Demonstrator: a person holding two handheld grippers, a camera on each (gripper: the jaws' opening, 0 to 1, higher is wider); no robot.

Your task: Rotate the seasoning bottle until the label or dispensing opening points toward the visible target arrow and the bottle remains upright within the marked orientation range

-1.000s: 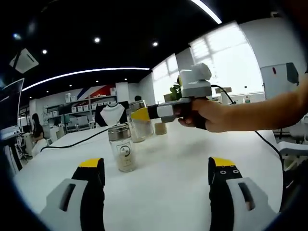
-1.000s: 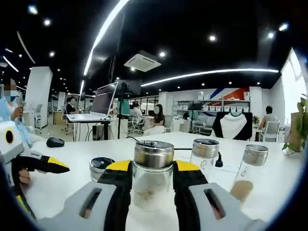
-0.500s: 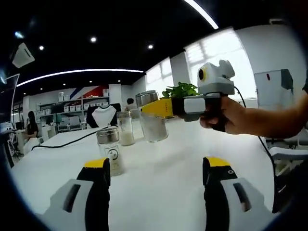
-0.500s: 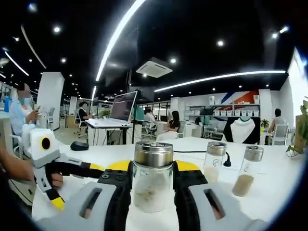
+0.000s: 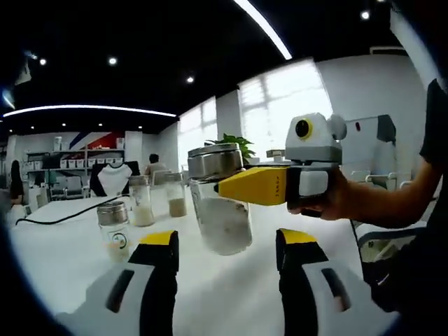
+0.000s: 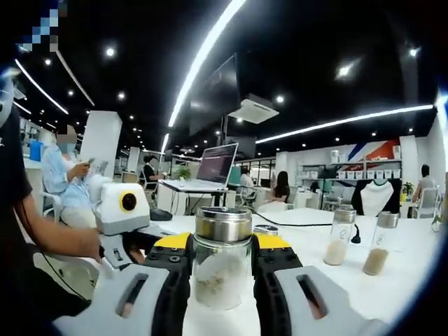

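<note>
A glass seasoning bottle (image 6: pixel 221 275) with a steel lid and pale powder inside sits between my right gripper's (image 6: pixel 222 246) yellow-tipped jaws, which are shut on it. In the left gripper view the same bottle (image 5: pixel 222 210) hangs slightly tilted above the white table (image 5: pixel 63 252), held by the right gripper (image 5: pixel 255 186) coming in from the right in a person's hand (image 5: pixel 329 201). My left gripper (image 5: pixel 228 239) stands open just in front of the bottle, with nothing between its jaws. It appears at the left in the right gripper view as the left gripper (image 6: pixel 129 241).
A small labelled bottle (image 5: pixel 114 229) stands on the table at the left, with two more bottles (image 5: pixel 141 200) behind it. In the right gripper view two bottles (image 6: pixel 338 235) stand at the right. A black cable (image 5: pixel 56 218) lies across the table. People sit at desks far behind.
The right gripper has lifted the bottle off the table and carried it close in front of the left gripper. Both views have swung round.
</note>
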